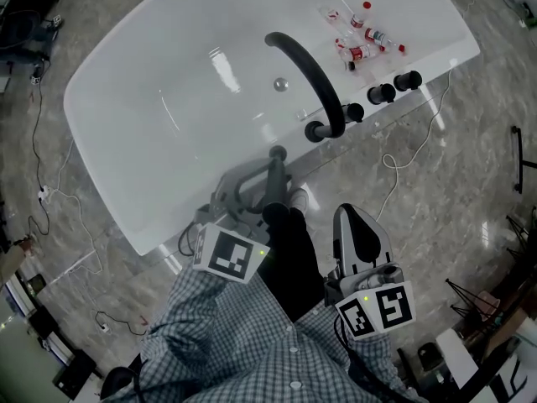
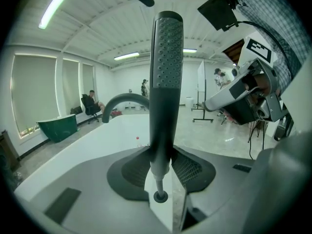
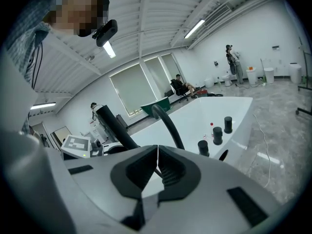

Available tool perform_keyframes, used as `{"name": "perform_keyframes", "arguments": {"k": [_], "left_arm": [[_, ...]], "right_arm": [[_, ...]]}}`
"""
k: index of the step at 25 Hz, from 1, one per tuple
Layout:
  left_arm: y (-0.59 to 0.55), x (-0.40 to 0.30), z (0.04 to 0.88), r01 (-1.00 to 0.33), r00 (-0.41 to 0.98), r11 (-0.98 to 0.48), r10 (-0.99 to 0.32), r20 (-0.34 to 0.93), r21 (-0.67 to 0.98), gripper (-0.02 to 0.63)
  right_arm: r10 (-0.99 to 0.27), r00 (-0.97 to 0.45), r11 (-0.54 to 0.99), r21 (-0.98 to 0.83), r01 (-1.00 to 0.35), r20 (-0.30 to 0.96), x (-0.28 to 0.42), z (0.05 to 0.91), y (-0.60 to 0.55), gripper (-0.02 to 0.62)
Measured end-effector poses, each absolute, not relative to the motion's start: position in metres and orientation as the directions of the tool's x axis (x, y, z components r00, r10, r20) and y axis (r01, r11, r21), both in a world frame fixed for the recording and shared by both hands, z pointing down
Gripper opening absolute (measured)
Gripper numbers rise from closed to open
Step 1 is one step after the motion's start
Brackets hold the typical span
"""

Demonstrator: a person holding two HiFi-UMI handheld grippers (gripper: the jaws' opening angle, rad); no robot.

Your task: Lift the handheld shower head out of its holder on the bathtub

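The shower head (image 1: 275, 168) (image 2: 166, 82), a dark dotted wand with a grey stem, stands upright between the jaws of my left gripper (image 1: 267, 198) (image 2: 161, 172), which is shut on it. It is held at the near rim of the white bathtub (image 1: 168, 133), close to my body; the right gripper view shows this shower head (image 3: 113, 126) slanting beside the marker cube. I cannot make out its holder. My right gripper (image 1: 351, 212) (image 3: 157, 167) hangs over the floor to the right, jaws shut together with nothing in them.
A black arched faucet (image 1: 310, 74) (image 3: 168, 123) and black knobs (image 1: 394, 86) (image 3: 217, 135) stand on the tub's near rim. Several small bottles (image 1: 361, 32) lie at its far right corner. A white cable (image 1: 411, 154) trails on the marble floor.
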State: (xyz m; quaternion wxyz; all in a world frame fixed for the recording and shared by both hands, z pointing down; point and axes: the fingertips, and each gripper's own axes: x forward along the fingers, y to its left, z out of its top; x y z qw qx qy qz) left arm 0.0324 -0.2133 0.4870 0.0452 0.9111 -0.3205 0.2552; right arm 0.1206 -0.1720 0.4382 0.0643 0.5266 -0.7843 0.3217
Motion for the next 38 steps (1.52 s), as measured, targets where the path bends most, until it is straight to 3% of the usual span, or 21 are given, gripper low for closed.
{"name": "perform_keyframes", "arguments": {"k": [38], "left_arm": [[-0.236, 0.020, 0.234, -0.634, 0.724, -0.764, -0.642, 0.252, -0.125, 0.143]], "right_arm": [[-0.898, -0.412, 0.376, -0.218, -0.901, 0.154, 0.126, 0.230, -0.227, 0.018]]}}
